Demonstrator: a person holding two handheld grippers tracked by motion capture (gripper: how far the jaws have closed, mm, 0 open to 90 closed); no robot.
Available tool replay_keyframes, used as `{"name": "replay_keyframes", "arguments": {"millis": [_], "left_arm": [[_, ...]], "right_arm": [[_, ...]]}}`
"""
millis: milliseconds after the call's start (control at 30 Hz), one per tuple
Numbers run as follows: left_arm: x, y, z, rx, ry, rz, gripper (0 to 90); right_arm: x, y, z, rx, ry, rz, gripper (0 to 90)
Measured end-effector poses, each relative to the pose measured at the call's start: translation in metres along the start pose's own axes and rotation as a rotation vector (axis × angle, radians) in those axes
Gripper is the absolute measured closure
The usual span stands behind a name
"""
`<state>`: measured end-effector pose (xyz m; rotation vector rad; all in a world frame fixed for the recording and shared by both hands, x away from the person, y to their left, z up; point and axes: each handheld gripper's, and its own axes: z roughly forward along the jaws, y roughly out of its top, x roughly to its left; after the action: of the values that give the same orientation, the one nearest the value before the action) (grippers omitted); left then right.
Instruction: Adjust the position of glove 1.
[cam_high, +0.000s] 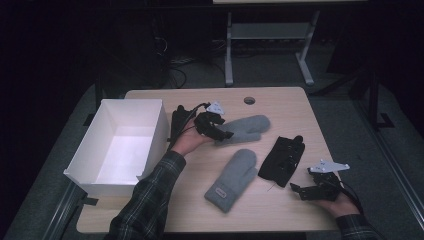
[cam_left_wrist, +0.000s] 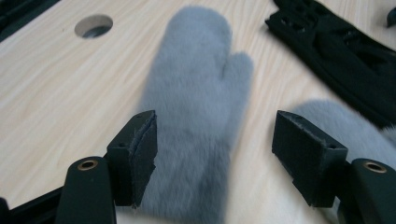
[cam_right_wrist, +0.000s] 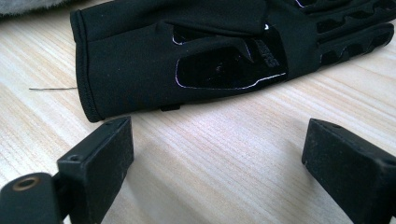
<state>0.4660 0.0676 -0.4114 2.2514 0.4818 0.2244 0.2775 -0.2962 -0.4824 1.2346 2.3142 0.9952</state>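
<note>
The left gripper (cam_high: 224, 134) sits at the centre of the high view, jaws spread and holding nothing, over the cuff end of the fuzzy grey wool mitten (cam_high: 246, 128), whose long axis runs right toward the frame's middle. In the left gripper view that mitten (cam_left_wrist: 196, 116) lies between the pads, pointing up-frame, untouched

The right gripper (cam_high: 306, 191), lower right, is also spread and empty

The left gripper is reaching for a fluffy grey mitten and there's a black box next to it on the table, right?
Not quite: in the high view the box is white. The left gripper does reach, jaws open, over the grey mitten.
</note>
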Motion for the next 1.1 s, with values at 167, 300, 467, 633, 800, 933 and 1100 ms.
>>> {"name": "replay_keyframes", "arguments": {"millis": [167,300,467,633,800,933,1100], "left_arm": [[0.007,0.010,0.016,-0.008,-0.028,0.005,30.8],[0.010,0.014,0.033,0.021,-0.035,0.008,31.2],[0.013,0.013,0.046,0.052,-0.034,0.015,32.3],[0.019,0.005,0.063,0.074,-0.018,-0.012,32.9],[0.021,0.000,0.069,0.099,-0.028,-0.009,48.4],[0.022,0.000,0.068,0.103,-0.021,-0.031,71.4],[0.023,0.003,0.063,0.105,-0.016,-0.056,81.1]], "right_arm": [[0.000,0.000,0.000,0.000,0.000,0.000,8.6],[0.000,0.000,0.000,0.000,0.000,0.000,8.6],[0.000,0.000,0.000,-0.001,0.001,0.000,8.6],[0.000,0.000,0.000,0.000,0.001,0.000,8.6],[0.000,0.000,0.000,0.000,0.001,-0.002,8.6],[0.000,0.000,0.000,0.000,0.001,-0.002,8.6],[0.000,0.000,0.000,0.001,0.003,0.001,8.6]]}}
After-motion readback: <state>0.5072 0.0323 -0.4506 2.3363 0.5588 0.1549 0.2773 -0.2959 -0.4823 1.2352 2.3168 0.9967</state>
